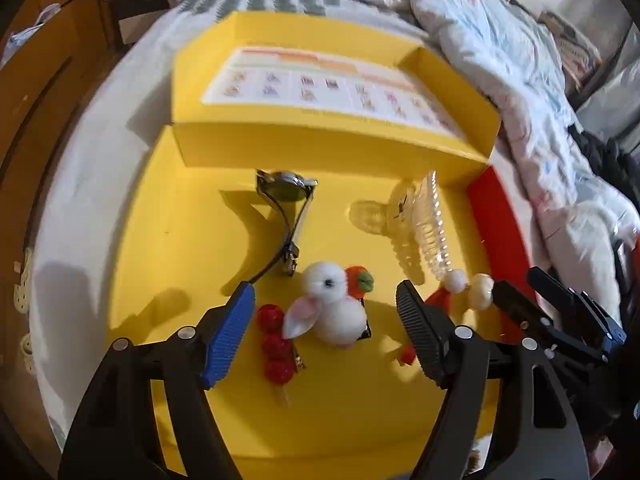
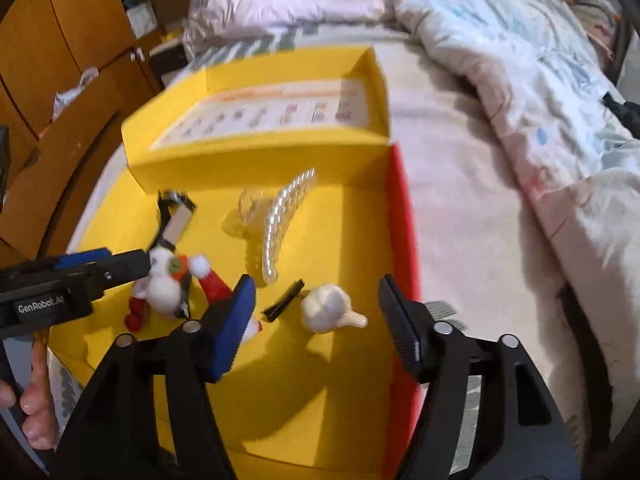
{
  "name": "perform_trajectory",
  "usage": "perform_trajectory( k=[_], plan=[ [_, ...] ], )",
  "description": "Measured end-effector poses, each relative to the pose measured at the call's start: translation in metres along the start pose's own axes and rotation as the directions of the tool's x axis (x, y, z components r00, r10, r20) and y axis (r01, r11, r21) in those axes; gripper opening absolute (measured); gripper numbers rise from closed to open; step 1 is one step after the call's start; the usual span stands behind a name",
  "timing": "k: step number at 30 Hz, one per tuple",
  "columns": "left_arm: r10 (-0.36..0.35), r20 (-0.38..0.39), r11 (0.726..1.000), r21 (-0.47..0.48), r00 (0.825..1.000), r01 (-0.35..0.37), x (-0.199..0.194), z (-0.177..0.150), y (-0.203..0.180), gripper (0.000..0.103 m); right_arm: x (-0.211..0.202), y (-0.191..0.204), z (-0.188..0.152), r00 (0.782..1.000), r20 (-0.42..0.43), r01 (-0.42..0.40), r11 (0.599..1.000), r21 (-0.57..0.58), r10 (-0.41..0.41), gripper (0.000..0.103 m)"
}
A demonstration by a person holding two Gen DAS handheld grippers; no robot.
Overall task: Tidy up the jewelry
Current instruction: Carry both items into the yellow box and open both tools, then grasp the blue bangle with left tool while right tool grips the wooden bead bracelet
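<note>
On the yellow board (image 1: pixel 192 240) lie a white rabbit hair clip with a carrot (image 1: pixel 332 300), a red berry skewer clip (image 1: pixel 274 344), a wristwatch (image 1: pixel 286 200), a clear pearl claw clip (image 1: pixel 428 228) and a garlic-shaped clip (image 2: pixel 328 308). My left gripper (image 1: pixel 324 328) is open, its fingers either side of the rabbit clip. My right gripper (image 2: pixel 316 320) is open around the garlic clip, which also shows in the left wrist view (image 1: pixel 480 290). A red-and-white clip (image 2: pixel 212 280) lies partly hidden behind my right blue finger.
An open yellow box (image 1: pixel 332 148) with a printed card inside stands at the board's far edge. The board has a red right edge (image 2: pixel 404 240). All sits on a bed with rumpled quilts (image 2: pixel 520 60). Wooden cabinets (image 2: pixel 60 40) stand at the left.
</note>
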State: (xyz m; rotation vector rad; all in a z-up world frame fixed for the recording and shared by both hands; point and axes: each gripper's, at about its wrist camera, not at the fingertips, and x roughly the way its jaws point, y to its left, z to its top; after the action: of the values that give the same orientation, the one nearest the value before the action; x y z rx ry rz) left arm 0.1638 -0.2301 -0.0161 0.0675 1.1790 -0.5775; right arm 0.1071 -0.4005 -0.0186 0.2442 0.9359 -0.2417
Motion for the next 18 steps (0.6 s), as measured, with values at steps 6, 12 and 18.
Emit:
perform_trajectory(
  k=[6,12,18],
  plan=[
    [-0.013,0.067,0.999,-0.044,0.998,0.016,-0.05,-0.018,0.016,0.075,-0.054,-0.004,-0.009,0.988,0.116,-0.097,0.995,-0.007,0.097,0.075],
    [0.091,0.143,0.996,-0.022,0.986,-0.089,-0.09,-0.068,0.034,0.077,-0.084,-0.004,-0.057,0.986,0.107,-0.125,0.991,-0.049,0.13,0.082],
    [0.188,0.076,0.982,-0.019,0.979,-0.187,-0.098,-0.149,0.071,0.08,-0.101,-0.004,-0.13,0.986,0.037,-0.157,0.985,-0.068,0.16,0.085]
  ],
)
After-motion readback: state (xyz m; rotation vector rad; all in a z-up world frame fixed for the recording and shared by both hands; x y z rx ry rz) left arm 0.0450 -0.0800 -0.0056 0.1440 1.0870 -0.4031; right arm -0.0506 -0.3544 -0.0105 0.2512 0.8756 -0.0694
